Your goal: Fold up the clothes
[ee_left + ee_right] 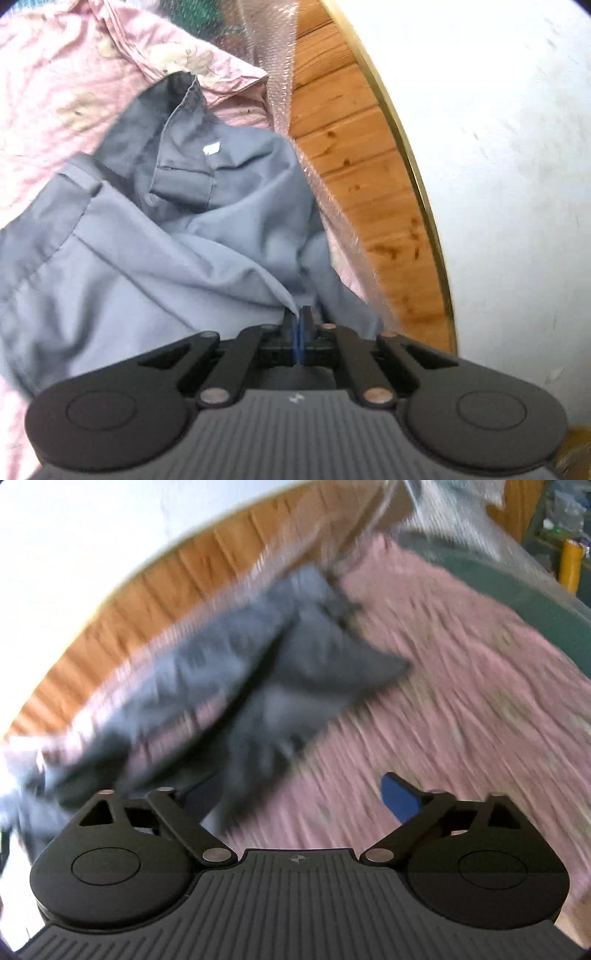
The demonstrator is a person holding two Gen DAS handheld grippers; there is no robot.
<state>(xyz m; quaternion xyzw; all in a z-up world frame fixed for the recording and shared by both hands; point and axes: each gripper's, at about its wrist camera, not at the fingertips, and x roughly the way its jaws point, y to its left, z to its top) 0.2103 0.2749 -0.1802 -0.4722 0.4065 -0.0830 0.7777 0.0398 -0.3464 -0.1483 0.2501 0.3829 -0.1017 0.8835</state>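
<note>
A grey collared shirt (155, 236) lies crumpled on a pink patterned sheet (48, 85), collar and white label facing up. My left gripper (298, 317) is shut on a fold of the grey shirt at its near edge. In the right wrist view the same shirt (236, 672) is blurred and stretches from the upper middle down to the left. My right gripper (299, 797) is open, its blue-padded right fingertip (400, 799) over the pink sheet (443, 701); its left fingertip is partly hidden by grey cloth.
A wooden bed frame (369, 192) runs along the sheet's edge, with clear bubble wrap (280, 62) over it and a white wall (498, 184) behind. A green surface (535, 602) borders the sheet at the far right.
</note>
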